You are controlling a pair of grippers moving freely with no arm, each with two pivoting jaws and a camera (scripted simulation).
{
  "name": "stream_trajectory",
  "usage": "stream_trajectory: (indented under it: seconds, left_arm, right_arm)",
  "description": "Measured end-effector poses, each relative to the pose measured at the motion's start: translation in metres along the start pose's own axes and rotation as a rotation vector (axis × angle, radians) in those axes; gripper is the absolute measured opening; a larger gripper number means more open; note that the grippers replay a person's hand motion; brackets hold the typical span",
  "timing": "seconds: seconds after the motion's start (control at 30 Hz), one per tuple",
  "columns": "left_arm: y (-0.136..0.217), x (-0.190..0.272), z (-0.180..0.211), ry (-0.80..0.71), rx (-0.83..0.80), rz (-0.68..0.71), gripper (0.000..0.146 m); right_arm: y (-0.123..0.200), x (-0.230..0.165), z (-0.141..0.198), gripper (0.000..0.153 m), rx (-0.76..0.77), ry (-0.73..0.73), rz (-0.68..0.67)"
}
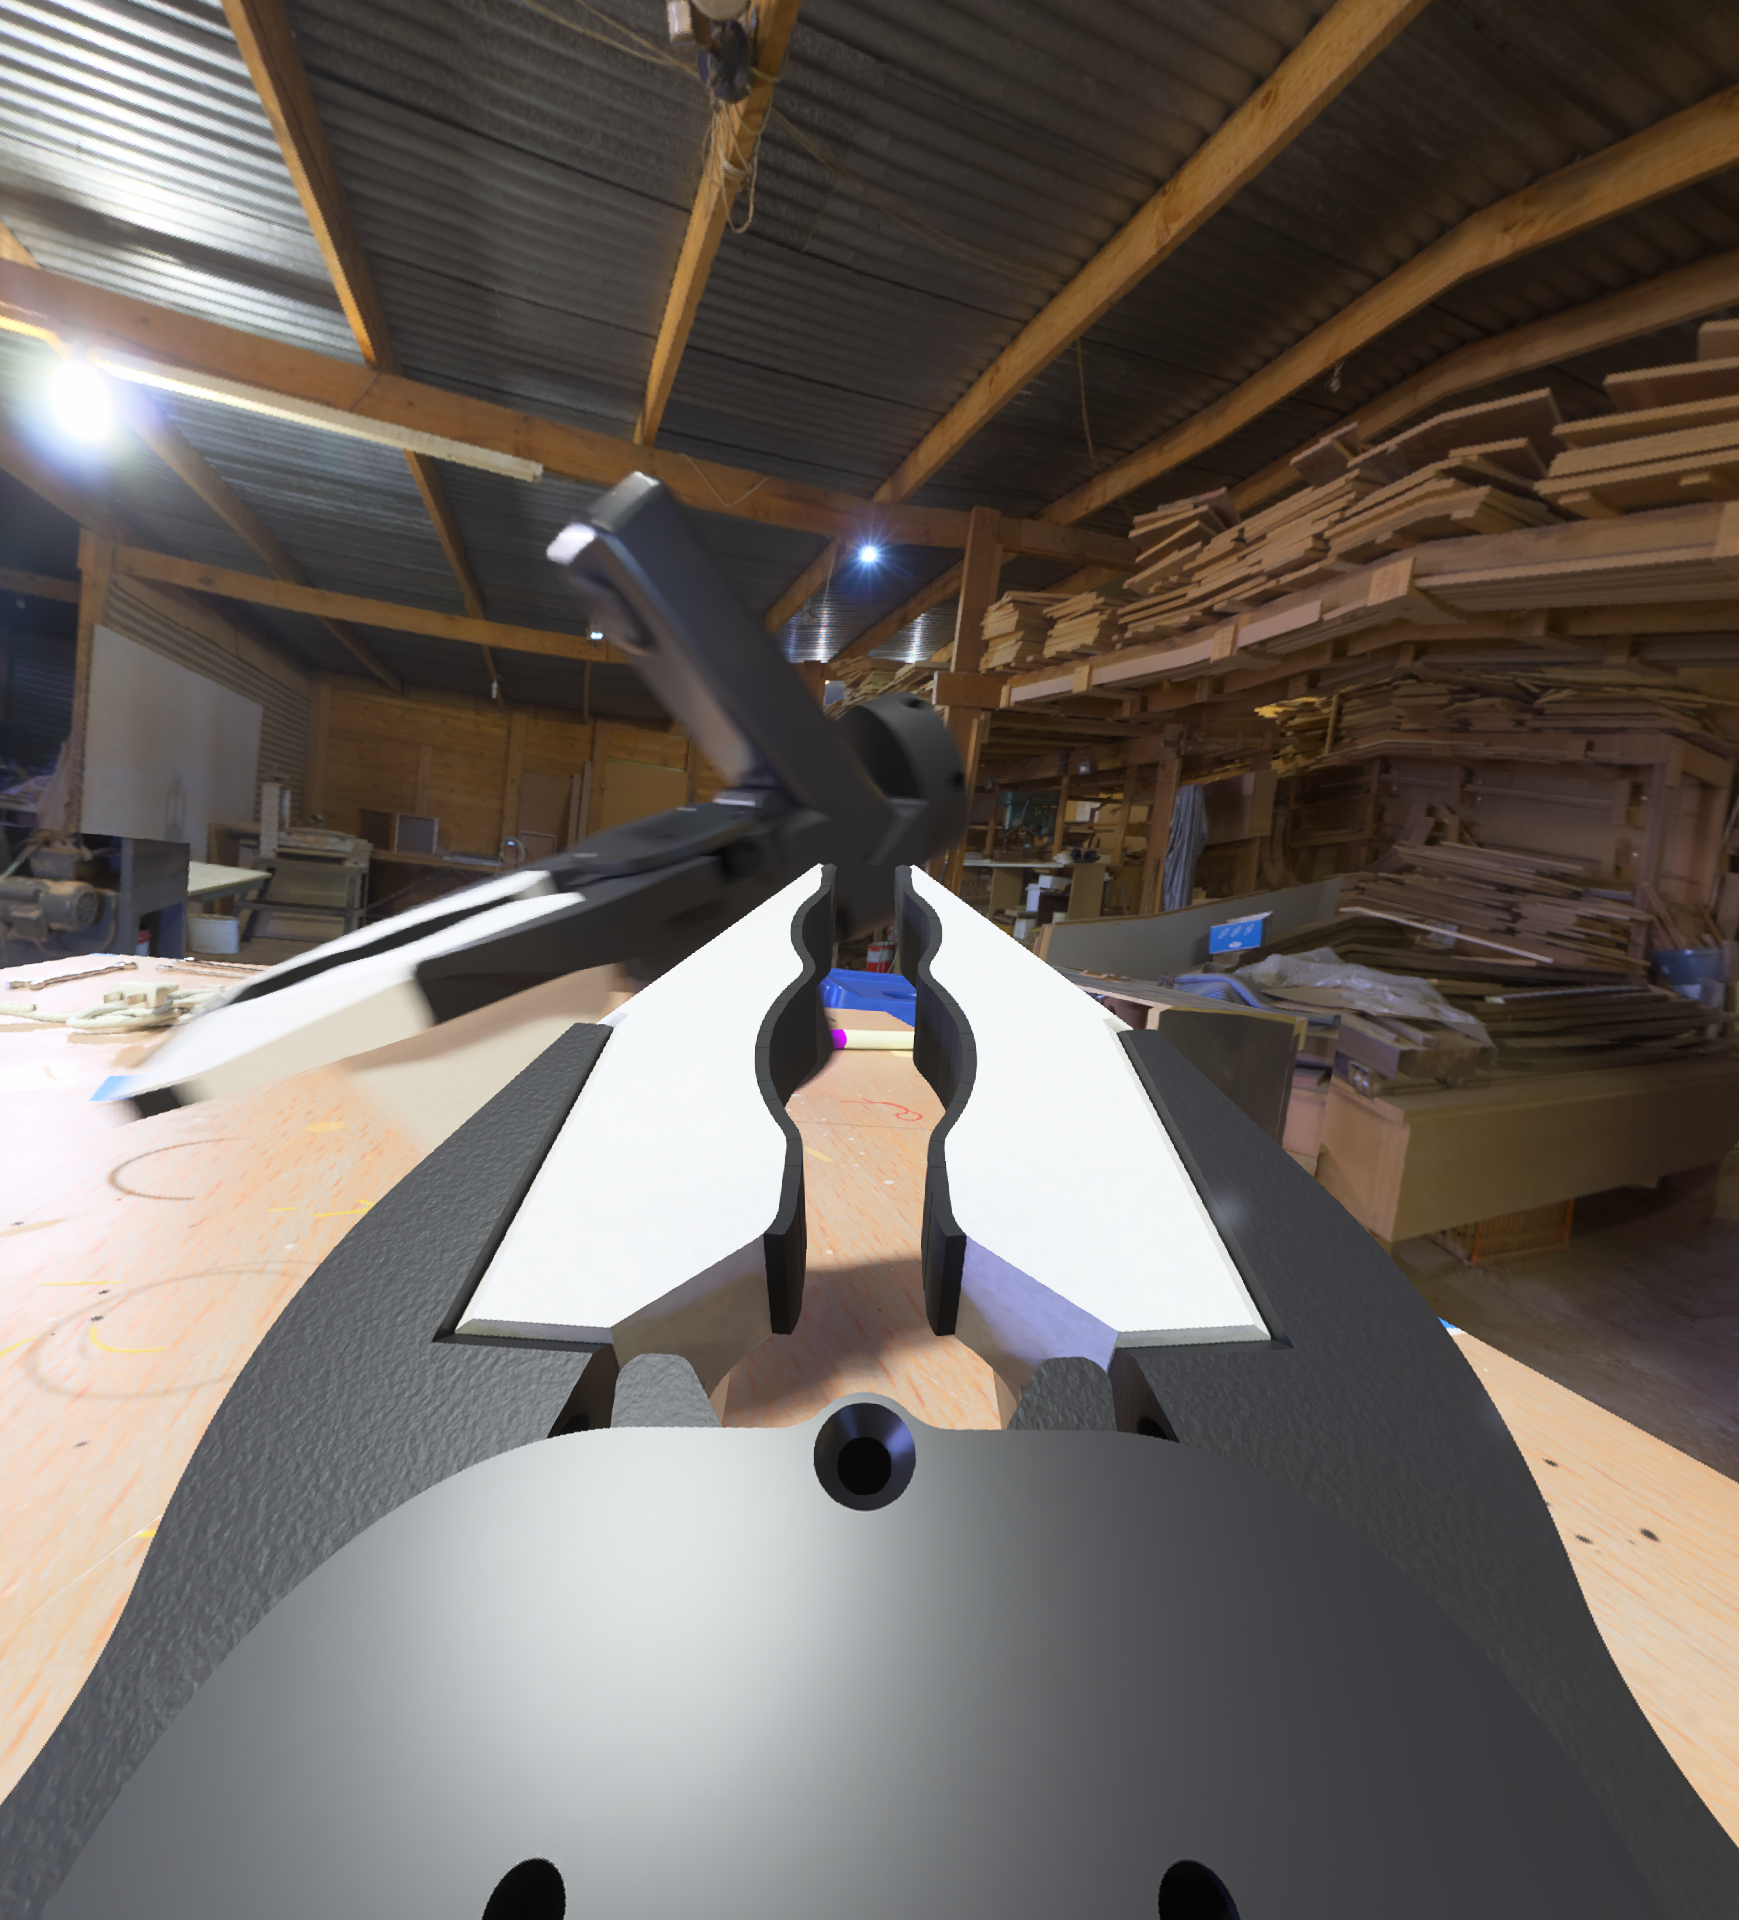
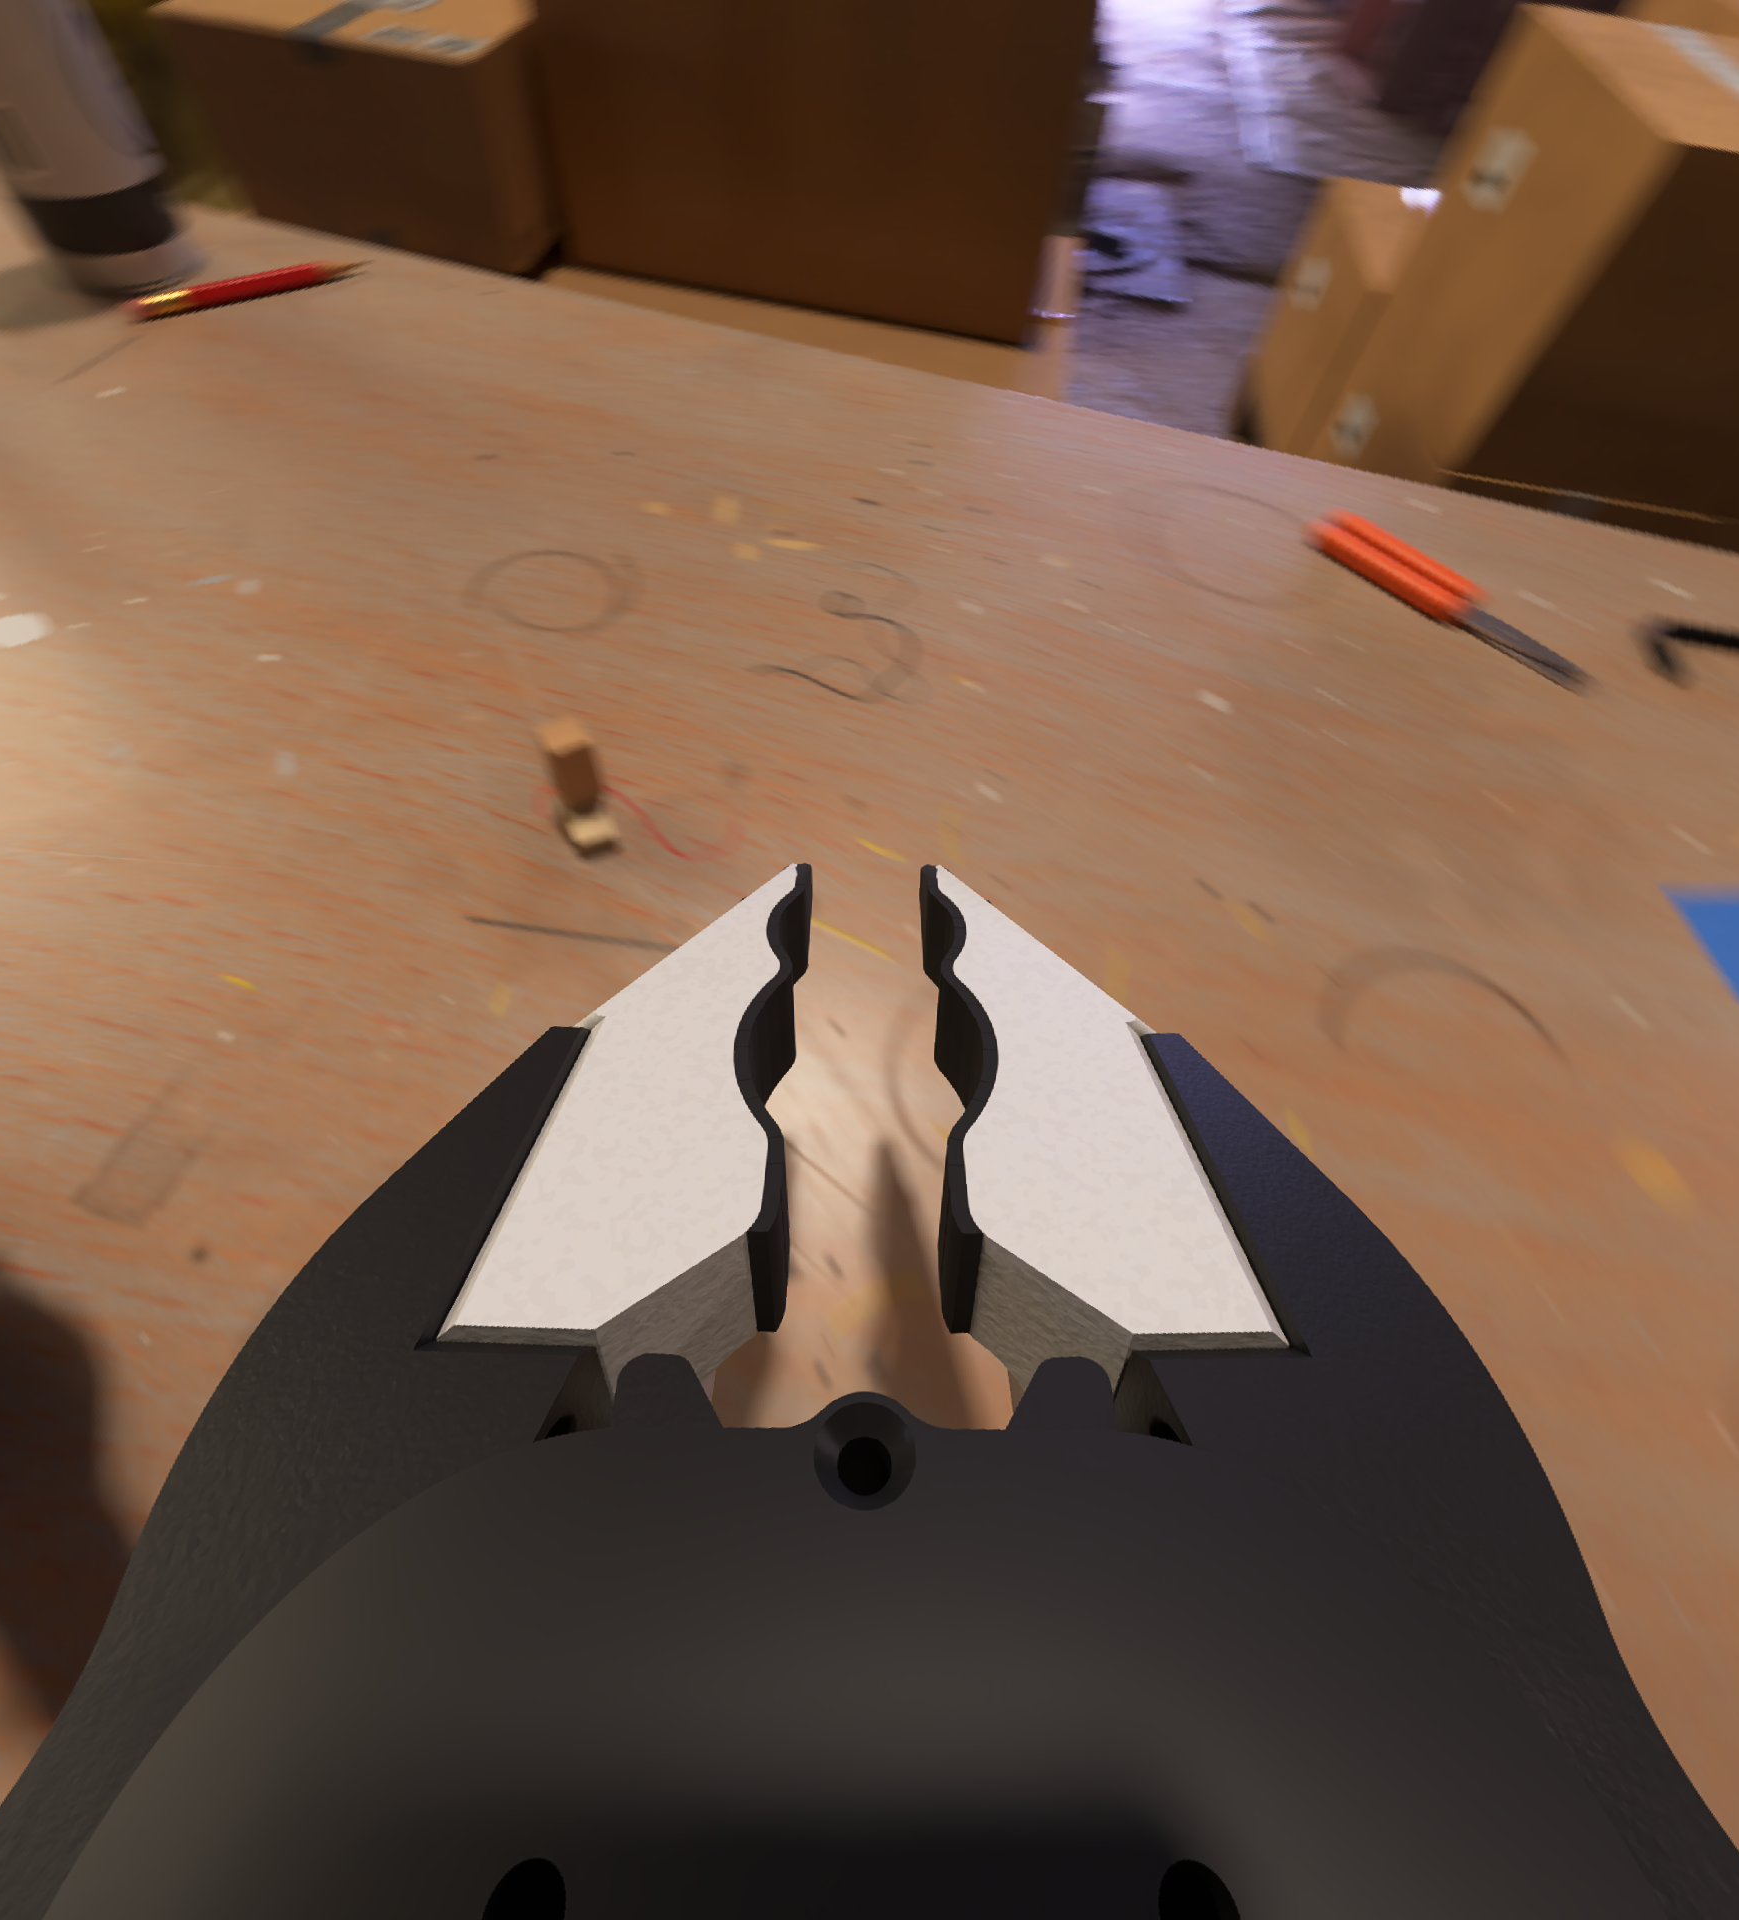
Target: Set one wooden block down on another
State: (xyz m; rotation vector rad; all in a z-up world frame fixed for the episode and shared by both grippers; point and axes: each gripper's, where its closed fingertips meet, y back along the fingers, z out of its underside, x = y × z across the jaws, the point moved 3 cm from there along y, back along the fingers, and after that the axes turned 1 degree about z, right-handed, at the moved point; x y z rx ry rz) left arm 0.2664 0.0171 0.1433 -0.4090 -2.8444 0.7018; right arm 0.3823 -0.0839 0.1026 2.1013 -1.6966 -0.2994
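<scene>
Both pairs of jaws stand parted and empty. Only the right wrist view shows the 2 small pale wooden blocks (image 2: 579, 787): one upright, apparently resting on the flat one, well ahead and left of the right gripper (image 2: 865, 871) on the scuffed plywood surface (image 2: 1104, 727). Any correction should be slow and vertical. The left wrist view shows the left gripper (image 1: 862, 869) and the right gripper's blurred body.
</scene>
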Motion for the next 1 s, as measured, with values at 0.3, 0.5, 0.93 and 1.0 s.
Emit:
stream_trajectory:
  seconds: [0.3,0.5,0.93,1.0]
  left_arm:
    - [-0.002,-0.005,0.005,-0.016,-0.032,-0.046,0.006]
    - [-0.003,-0.008,0.006,-0.028,-0.043,-0.068,0.002]
    - [-0.003,-0.009,0.008,-0.013,-0.055,-0.074,0.0]
    - [-0.003,-0.009,0.008,-0.01,-0.055,-0.075,0.0]
  right_arm:
    - [0.149,0.121,0.101,0.019,-0.07,-0.338,0.574]
    - [0.184,0.113,0.144,0.019,-0.237,-0.355,0.536]
    - [0.192,0.076,0.164,0.023,-0.315,-0.265,0.326]
    - [0.189,0.076,0.165,0.029,-0.327,-0.256,0.328]
